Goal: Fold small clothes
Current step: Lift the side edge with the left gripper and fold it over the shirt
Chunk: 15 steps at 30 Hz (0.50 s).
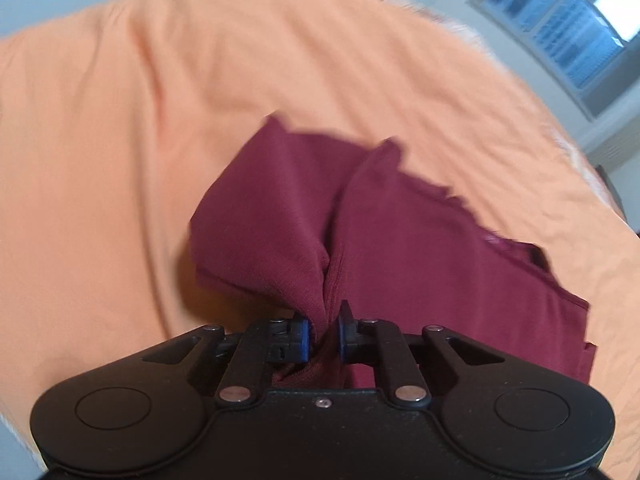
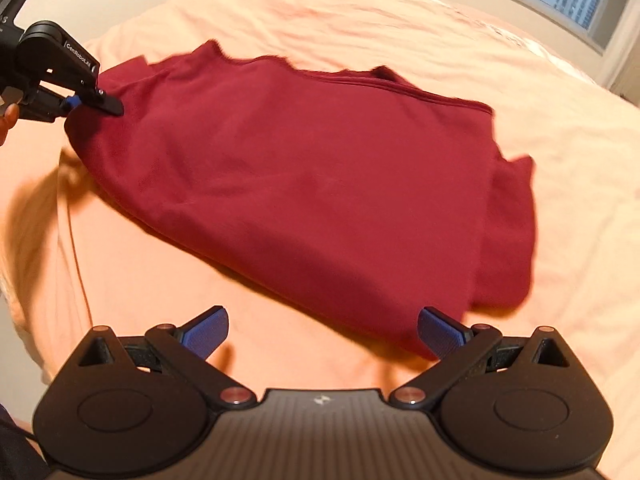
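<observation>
My left hand-held gripper (image 1: 324, 330) pinches the maroon shirt (image 2: 304, 176) mid-fold on the bed (image 2: 360, 16); right hand-held gripper (image 2: 322, 334), spread wide, must grab the shirt's near hem next

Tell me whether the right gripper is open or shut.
Open. The right gripper has its blue pads spread wide, holding nothing, just short of the red shirt.

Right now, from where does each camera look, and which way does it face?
Left wrist: sits on the left gripper, facing forward along its fingers, close over the garment that it pinches above the sheet; a window is far right.
Right wrist: sits on the right gripper, open, facing across the whole garment; the left gripper and part of a hand show at far left.
Shared: the garment, the sheet, the window, the left gripper.
</observation>
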Available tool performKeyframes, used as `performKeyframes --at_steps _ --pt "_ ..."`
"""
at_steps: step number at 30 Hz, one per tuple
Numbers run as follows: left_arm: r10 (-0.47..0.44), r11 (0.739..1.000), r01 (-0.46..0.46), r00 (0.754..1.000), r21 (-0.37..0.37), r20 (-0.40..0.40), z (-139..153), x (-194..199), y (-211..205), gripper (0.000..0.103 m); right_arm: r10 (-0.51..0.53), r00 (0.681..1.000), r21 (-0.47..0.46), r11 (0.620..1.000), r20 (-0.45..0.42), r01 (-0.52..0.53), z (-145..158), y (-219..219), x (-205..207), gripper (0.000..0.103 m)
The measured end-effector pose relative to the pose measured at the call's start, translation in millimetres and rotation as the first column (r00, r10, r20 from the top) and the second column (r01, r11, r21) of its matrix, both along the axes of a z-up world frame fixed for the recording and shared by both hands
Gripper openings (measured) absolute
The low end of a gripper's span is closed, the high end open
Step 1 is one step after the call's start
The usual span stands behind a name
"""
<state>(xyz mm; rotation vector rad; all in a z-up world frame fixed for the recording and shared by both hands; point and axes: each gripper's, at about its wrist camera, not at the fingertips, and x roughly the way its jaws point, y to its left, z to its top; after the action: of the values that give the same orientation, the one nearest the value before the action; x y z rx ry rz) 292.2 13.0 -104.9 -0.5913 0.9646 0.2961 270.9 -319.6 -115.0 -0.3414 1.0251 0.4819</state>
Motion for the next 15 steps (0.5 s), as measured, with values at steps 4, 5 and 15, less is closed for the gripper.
performKeyframes --at_steps 4,5,15 --pt "-0.115 0.987 0.105 0.991 0.124 0.075 40.2 9.8 -47.9 0.013 -0.04 0.999 0.041 0.998 0.003 0.04 8.1 -41.7 -5.4 0.103" --pt "-0.153 0.977 0.136 0.984 0.165 0.09 50.2 12.7 -63.9 0.013 -0.051 0.999 0.042 0.998 0.001 0.051 9.0 -51.9 -4.1 0.103" --pt "-0.458 0.848 0.416 0.887 0.329 0.061 68.2 24.8 -245.3 0.014 -0.22 0.975 0.057 0.974 0.0 0.22 13.4 -165.7 -2.7 0.103"
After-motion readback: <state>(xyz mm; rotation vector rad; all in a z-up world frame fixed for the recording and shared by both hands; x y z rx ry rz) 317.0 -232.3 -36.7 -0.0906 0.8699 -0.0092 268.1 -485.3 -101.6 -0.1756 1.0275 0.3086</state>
